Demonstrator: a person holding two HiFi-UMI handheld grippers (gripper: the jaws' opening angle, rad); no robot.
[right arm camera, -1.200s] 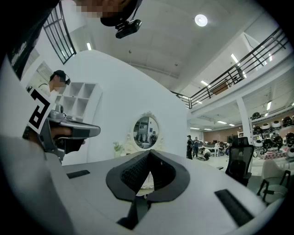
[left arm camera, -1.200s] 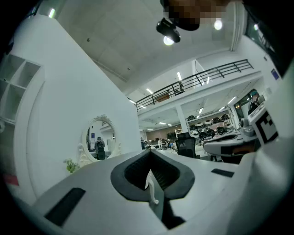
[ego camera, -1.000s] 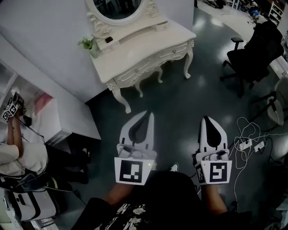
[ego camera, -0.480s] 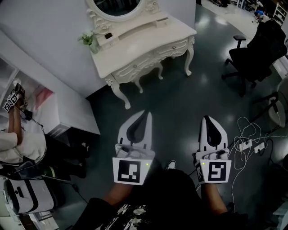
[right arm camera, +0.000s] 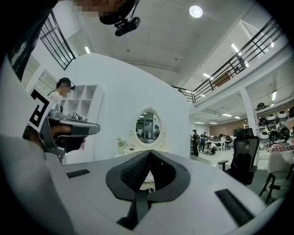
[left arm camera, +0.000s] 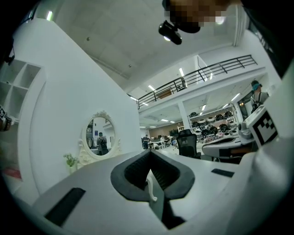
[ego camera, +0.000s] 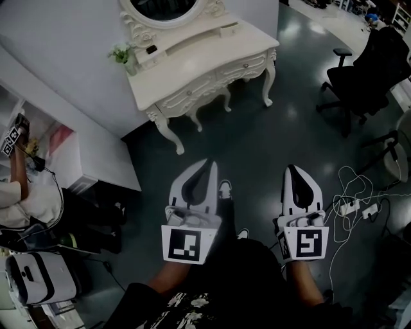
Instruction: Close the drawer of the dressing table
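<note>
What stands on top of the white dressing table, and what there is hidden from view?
On the dressing table stand an oval mirror, a small green plant at the left end in the picture, and a small dark object beside it. The drawer contents are hidden.

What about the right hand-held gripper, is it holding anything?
No, in the right gripper view the right hand-held gripper has its jaws shut together with nothing between them.

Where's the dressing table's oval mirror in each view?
Head view: oval mirror at the top edge, partly cut off.
Left gripper view: mirror left of centre, against the white wall.
Right gripper view: mirror near the centre.
Shared landmark: small plant just left of it.
</note>
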